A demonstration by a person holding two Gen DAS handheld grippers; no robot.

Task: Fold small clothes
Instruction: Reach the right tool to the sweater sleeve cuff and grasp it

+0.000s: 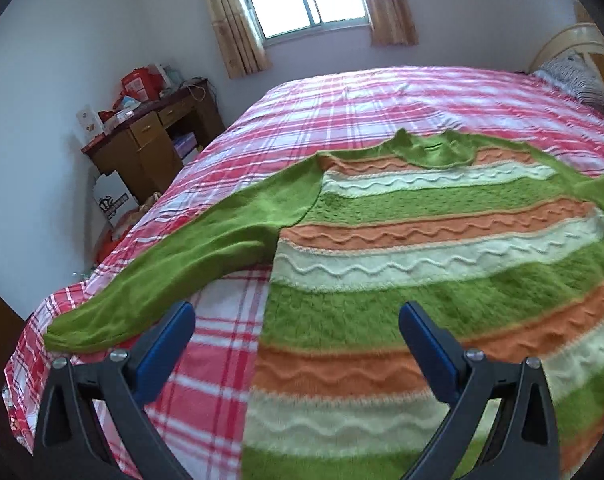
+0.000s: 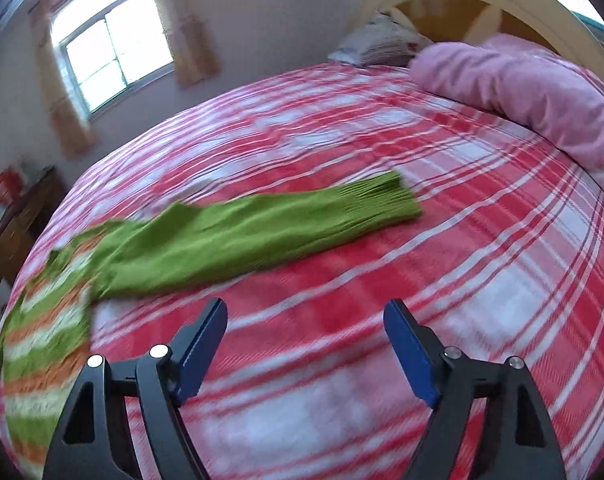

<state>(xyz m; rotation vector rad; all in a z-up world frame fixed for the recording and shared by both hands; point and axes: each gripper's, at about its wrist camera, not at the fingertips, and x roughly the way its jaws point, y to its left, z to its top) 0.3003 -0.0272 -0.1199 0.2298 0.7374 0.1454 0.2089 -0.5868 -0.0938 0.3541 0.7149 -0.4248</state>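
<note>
A striped green, orange and cream sweater (image 1: 441,248) lies flat on a red plaid bedspread (image 1: 341,100), both green sleeves spread outward. The left gripper (image 1: 298,320) hovers over the sweater's lower edge, jaws wide, holding nothing. The right gripper (image 2: 305,316) hovers over bare bedspread just short of the right sleeve (image 2: 262,236), jaws wide.

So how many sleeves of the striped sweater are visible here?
2. The left sleeve stretches across the plaid bedspread toward the bed's left edge; the right sleeve lies spread toward the pink pillow. Neither is folded in yet.
</note>
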